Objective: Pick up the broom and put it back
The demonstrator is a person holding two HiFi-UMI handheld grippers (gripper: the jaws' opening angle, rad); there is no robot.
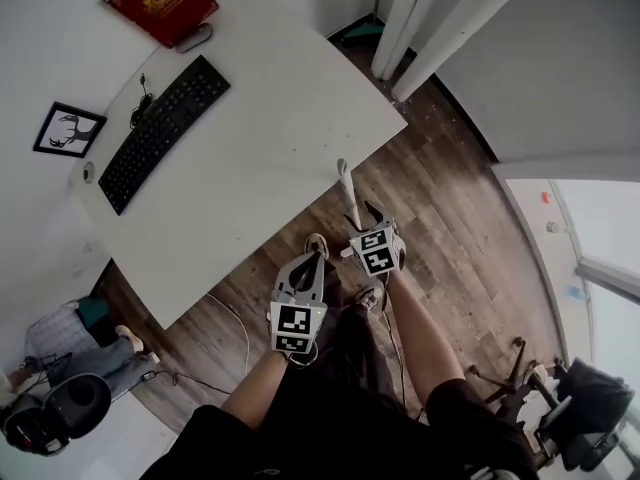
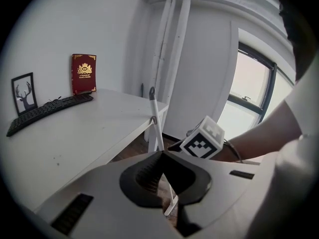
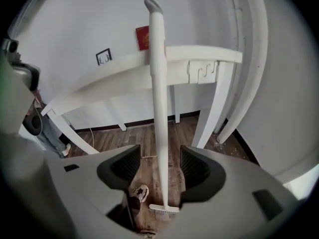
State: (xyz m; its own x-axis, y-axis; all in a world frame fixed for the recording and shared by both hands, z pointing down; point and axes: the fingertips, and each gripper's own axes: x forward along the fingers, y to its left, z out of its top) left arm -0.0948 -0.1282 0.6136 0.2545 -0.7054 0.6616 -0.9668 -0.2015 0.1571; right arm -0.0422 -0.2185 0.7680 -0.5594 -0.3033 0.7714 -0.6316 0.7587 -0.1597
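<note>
Closest up you get the person's dark shorts and two bare forearms stretched out over the wood floor. Right hand-held gripper is wide open with the white broom handle standing between its jaws, and there's a clear gap on both sides, so nothing's being squeezed. That broom is upright, head down on the floor just beside a shoe, with its upper handle against the edge of the white surface and the top poking above it. Left hand-held gripper looks clenched on nothing, tips together as far as I can tell, since its own view is pretty dark there. It sits just left of the right one, broom ahead of it. Up on the surface are a black keyboard, a red book and a framed deer picture, all well apart from the broom.
</note>
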